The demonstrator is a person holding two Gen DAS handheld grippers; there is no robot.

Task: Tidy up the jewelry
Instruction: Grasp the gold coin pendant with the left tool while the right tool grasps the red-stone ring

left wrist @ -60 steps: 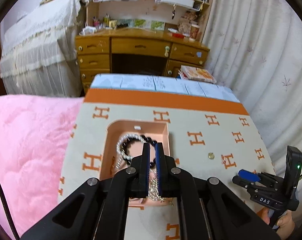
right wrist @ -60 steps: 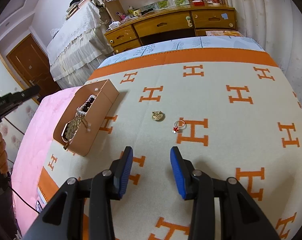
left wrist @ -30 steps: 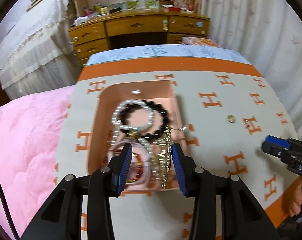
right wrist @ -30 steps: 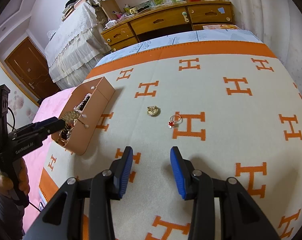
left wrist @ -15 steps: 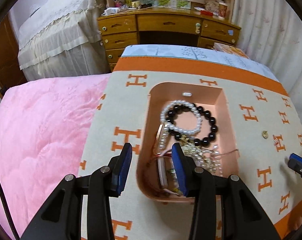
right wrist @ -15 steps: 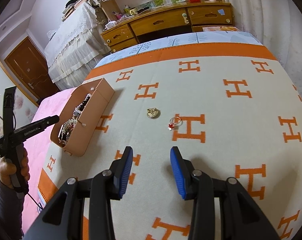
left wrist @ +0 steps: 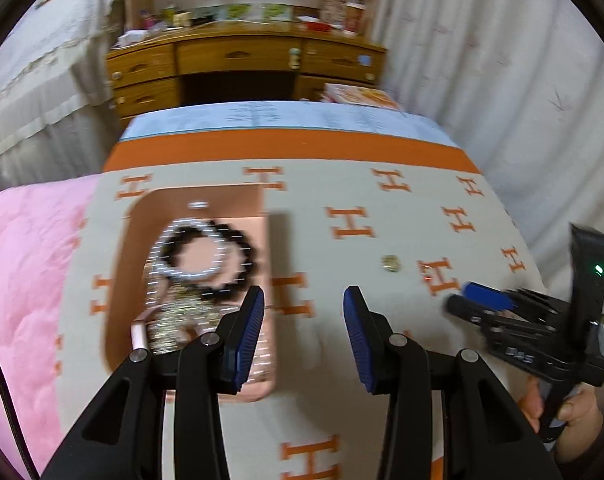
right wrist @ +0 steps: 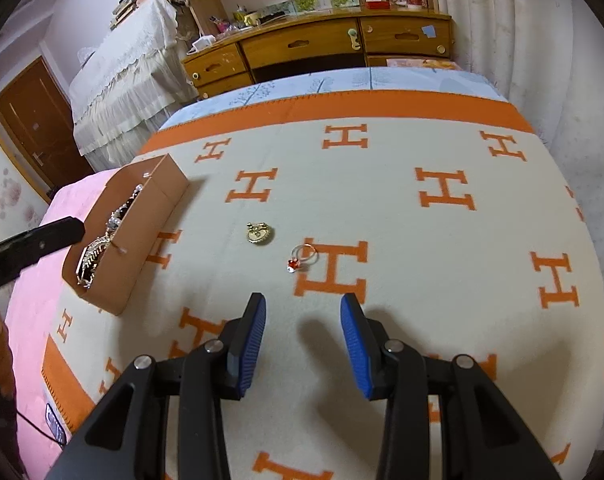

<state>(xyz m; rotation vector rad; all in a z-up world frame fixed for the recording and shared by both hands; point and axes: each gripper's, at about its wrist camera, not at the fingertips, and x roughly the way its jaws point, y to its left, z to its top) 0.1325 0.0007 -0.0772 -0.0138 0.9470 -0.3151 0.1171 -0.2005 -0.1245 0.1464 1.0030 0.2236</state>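
A pink-brown jewelry box (left wrist: 258, 216) (right wrist: 142, 236) lies on the H-patterned blanket and holds a black bead bracelet (left wrist: 238, 240), a pearl bracelet and gold chains. A gold pendant (right wrist: 260, 234) (left wrist: 390, 263) and a ring with a red stone (right wrist: 302, 258) lie loose on the blanket right of the box. My left gripper (left wrist: 303, 330) is open and empty, just right of the box's near end. My right gripper (right wrist: 302, 330) is open and empty, a little short of the ring. It also shows in the left wrist view (left wrist: 481, 300).
The blanket (right wrist: 441, 240) covers a bed with a pink quilt (left wrist: 26, 272) on the left. A wooden desk (right wrist: 317, 48) with drawers stands beyond the bed. White curtains (right wrist: 541, 40) hang on the right. A brown door (right wrist: 34, 128) is at far left.
My left gripper let go of the gold chain into the box, opened, then swung right, from over the box to beside it. My right gripper has stayed open and nearly still.
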